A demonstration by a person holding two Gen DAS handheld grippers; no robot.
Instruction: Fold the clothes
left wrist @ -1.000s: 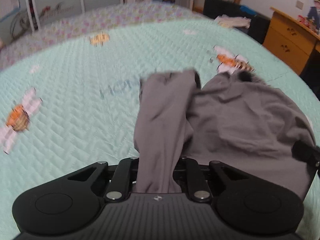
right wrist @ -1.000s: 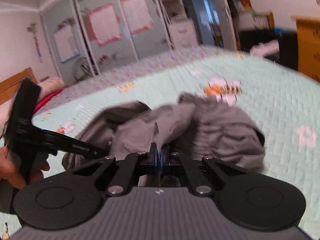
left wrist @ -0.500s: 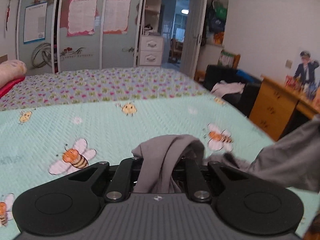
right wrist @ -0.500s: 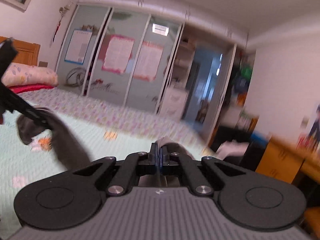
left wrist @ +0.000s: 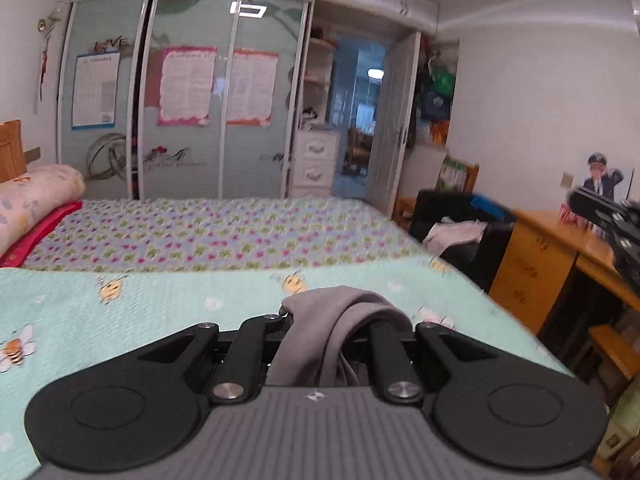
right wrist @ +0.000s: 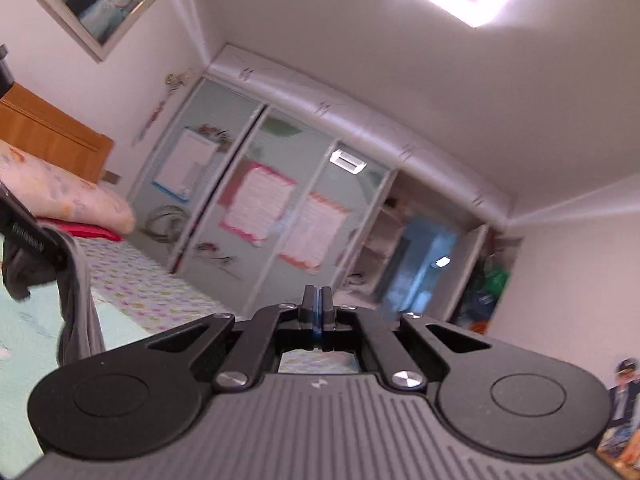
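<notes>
1. Left wrist view: the left claw (left wrist: 326, 326) pinched a bunch of the grey garment (left wrist: 320, 332), held above the bed (left wrist: 160, 312).
2. Right wrist view: the right claw (right wrist: 317, 312) was pressed together, no cloth visible between its fingers; the garment hung at far left. Judged mid-lift; next, spreading it flat.

Left gripper (left wrist: 326, 322) level, pointing forward, jaws clamped on a grey cloth (left wrist: 320, 332) bunched between the fingers. Right gripper (right wrist: 317, 306) tilted upward toward the ceiling, jaws closed pad to pad, nothing visible between them. Each gripper shows at the edge of the other's view, well apart: left one far left, right one far right.
</notes>
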